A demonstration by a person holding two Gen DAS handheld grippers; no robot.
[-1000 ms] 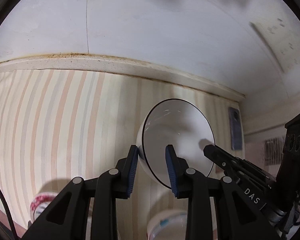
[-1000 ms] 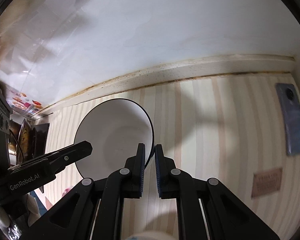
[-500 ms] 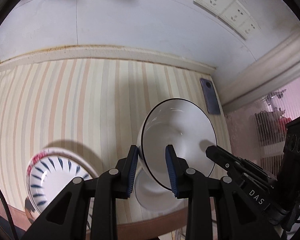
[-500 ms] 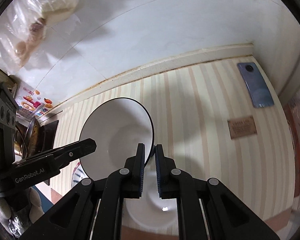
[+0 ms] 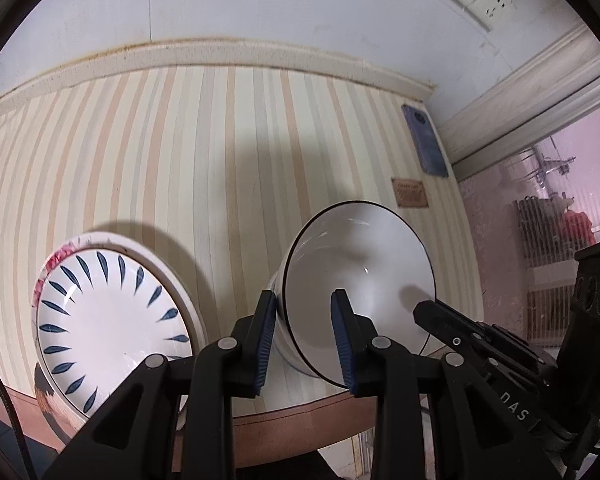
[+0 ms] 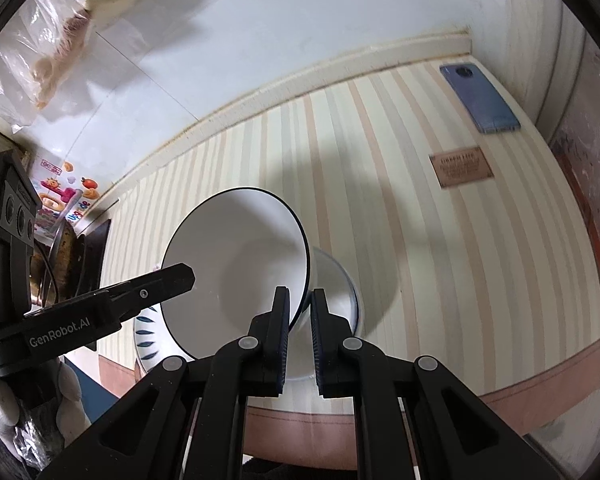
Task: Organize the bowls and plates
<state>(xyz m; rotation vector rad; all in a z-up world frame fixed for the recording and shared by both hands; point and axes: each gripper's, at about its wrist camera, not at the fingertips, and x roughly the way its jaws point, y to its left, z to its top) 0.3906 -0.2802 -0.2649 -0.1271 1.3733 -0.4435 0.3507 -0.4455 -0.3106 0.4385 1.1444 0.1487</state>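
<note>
you hold black-rimmed white bowl (image 5: 360, 276) in air, above blue-rimmed bowl (image 6: 336, 280) at near table edge. right gripper (image 6: 300, 330) clenched on its rim; left gripper (image 5: 306, 334) straddles opposite rim, contact unclear. level bowl, centre, lower slowly. mouth tilts toward you. petal-pattern plate (image 5: 108, 320) left.

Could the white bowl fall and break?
Maybe. Both the left gripper and the right gripper pinch only the thin rim of the white bowl, which is tilted, so it might slip. Another bowl sits right beneath near the table edge; the two could knock and chip.
</note>
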